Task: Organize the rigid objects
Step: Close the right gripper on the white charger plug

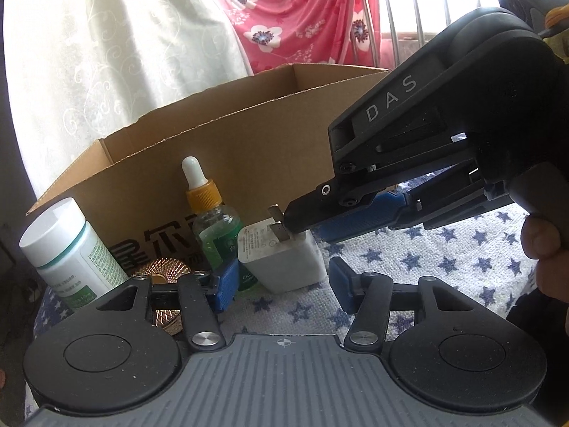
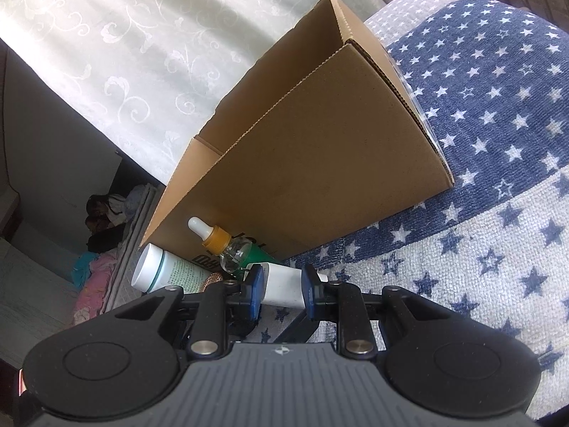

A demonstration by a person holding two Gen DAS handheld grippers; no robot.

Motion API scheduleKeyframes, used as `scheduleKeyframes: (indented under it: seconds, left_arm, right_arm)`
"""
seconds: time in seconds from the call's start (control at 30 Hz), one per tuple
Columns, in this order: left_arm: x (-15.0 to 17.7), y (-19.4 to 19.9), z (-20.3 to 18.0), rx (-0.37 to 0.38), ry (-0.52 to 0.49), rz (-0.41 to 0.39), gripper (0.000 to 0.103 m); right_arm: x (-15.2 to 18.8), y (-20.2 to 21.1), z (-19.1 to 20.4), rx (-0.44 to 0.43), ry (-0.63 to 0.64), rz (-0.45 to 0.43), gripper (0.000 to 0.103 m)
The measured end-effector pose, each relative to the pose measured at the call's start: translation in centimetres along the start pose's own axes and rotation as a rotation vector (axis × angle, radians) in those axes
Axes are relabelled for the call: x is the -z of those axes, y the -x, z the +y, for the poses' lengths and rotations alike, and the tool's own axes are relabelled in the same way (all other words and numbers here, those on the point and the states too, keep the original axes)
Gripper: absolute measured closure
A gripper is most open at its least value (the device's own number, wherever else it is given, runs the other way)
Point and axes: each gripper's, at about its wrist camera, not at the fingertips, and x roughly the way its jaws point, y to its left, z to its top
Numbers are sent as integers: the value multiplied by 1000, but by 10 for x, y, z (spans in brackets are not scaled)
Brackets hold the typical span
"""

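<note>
Nearest the left wrist camera, the left gripper (image 1: 281, 283) stands with its blue pads on either side of the white charger (image 1: 284, 259), the left pad close against its side and the right pad clear of it, so the jaws are half open and not pressing. The charger sits on the star-patterned cloth (image 1: 462, 249) with its prongs pointing up and to the left. The right gripper (image 2: 282, 291), seen in its own camera, has its two pads closed narrowly on the charger's white body, which suggests that this hand carries the load while the left merely steadies or waits. Just beyond stand a dropper bottle (image 1: 209, 213) with green liquid and a white pill bottle (image 1: 67, 245), with a copper-coloured round object (image 1: 165, 270) low between them. All crowd against the front wall of the open cardboard box (image 1: 249, 135), probably the container meant to receive them. Behind hang a pale curtain (image 1: 106, 53) and a red flowered cloth (image 1: 302, 17).
</note>
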Motion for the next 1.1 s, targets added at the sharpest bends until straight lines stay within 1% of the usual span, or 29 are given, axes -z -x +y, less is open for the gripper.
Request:
scheduleKeyframes:
  seconds: [0.03, 0.1, 0.33, 0.53, 0.7, 0.93, 1.1]
  left_arm:
    - [-1, 0, 0, 1, 7, -1, 53]
    - [-2, 1, 2, 10, 22, 2, 55]
    - [0, 9, -1, 24, 39, 11, 56]
    - [0, 15, 4, 69, 68, 24, 56]
    - [2, 11, -1, 47, 32, 14, 55]
    - [2, 5, -4, 36, -6, 3, 53]
    - [-1, -1, -4, 36, -8, 13, 52]
  right_arm:
    - [0, 1, 0, -1, -3, 1, 77]
    - [1, 5, -1, 3, -4, -2, 78]
    - [8, 14, 3, -4, -6, -10, 78]
    - [15, 21, 9, 1, 9, -29, 78]
    - [15, 14, 2, 26, -7, -22, 78]
    - [13, 12, -2, 13, -24, -26, 78]
    - [11, 12, -3, 12, -25, -25, 77]
